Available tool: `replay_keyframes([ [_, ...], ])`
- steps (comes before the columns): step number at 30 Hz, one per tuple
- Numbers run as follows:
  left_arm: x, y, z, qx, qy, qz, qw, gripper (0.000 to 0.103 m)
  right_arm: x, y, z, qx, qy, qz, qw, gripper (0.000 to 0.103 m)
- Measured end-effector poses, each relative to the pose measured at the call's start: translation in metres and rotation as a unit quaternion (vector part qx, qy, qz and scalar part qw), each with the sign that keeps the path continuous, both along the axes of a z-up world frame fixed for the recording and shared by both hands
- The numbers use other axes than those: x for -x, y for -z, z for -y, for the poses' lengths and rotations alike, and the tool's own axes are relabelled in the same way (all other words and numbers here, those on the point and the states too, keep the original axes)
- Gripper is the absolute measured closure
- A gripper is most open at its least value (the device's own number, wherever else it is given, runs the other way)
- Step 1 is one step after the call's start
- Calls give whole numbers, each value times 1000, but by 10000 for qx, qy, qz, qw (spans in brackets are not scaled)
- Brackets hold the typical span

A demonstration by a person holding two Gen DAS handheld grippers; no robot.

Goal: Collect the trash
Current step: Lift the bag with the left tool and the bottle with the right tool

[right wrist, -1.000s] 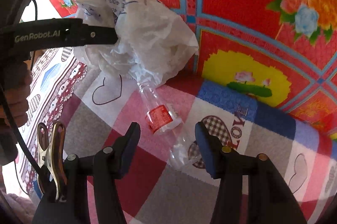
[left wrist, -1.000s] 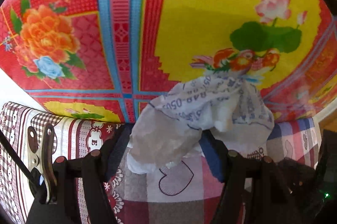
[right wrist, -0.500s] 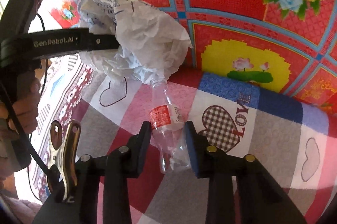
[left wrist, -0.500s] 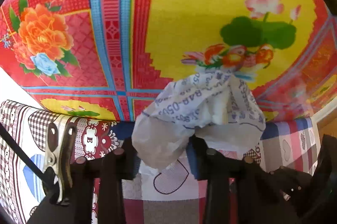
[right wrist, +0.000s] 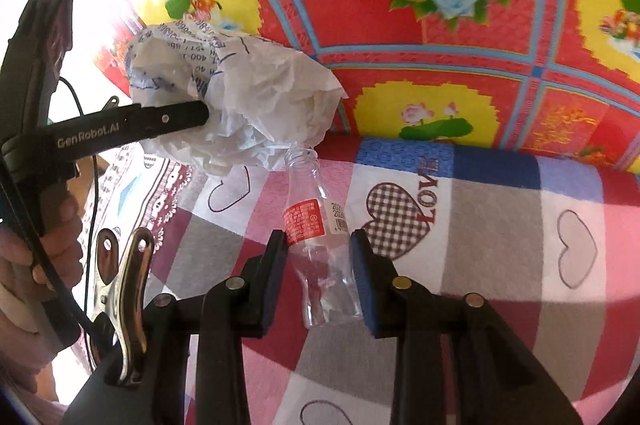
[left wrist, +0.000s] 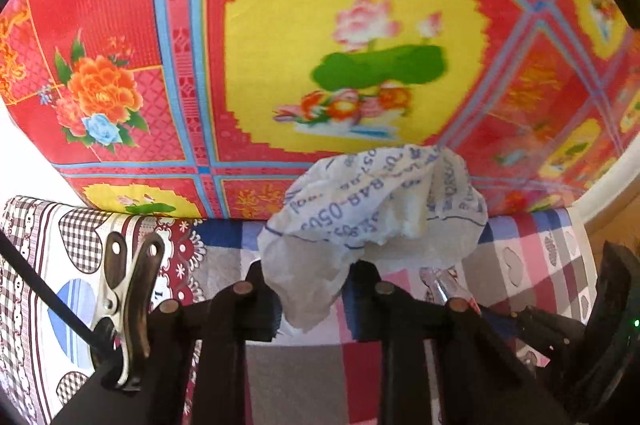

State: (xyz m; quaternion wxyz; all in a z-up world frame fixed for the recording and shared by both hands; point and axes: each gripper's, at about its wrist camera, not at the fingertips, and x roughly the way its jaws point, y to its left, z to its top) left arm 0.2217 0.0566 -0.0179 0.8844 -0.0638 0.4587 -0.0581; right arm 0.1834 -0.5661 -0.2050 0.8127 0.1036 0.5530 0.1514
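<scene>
A crumpled white plastic bag [left wrist: 372,209] with blue print hangs from my left gripper [left wrist: 312,277]. Its jaws are closing, and the pads pinch the bag's lower fold. In the right wrist view the same bag [right wrist: 260,105] bulges past the left gripper's fingers [right wrist: 168,119], lifted off the bedsheet. My right gripper [right wrist: 318,249] is shut on a clear, capless plastic bottle [right wrist: 304,221] with a red label. The pads squeeze its lower body, and its open neck points away towards the bag. A sliver of the bottle [left wrist: 440,285] shows in the left wrist view.
A patchwork bedsheet [right wrist: 500,225] with heart patterns lies under both grippers. Behind it rises a red and yellow flowered quilt [left wrist: 360,25]. A person's hand [right wrist: 56,237] holds the left gripper's handle at the left edge. A cable hangs beside it.
Both grippers have shut, the left on the bag and the right on the bottle. Both have risen a little, and the bottle has come off the sheet.
</scene>
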Motion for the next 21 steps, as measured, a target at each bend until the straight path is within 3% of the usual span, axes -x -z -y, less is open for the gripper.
replay_keyframes([
  [21,70,-20,76,8,649,71,9979,79,89,-62,67,-163,1094,300,9934,69],
])
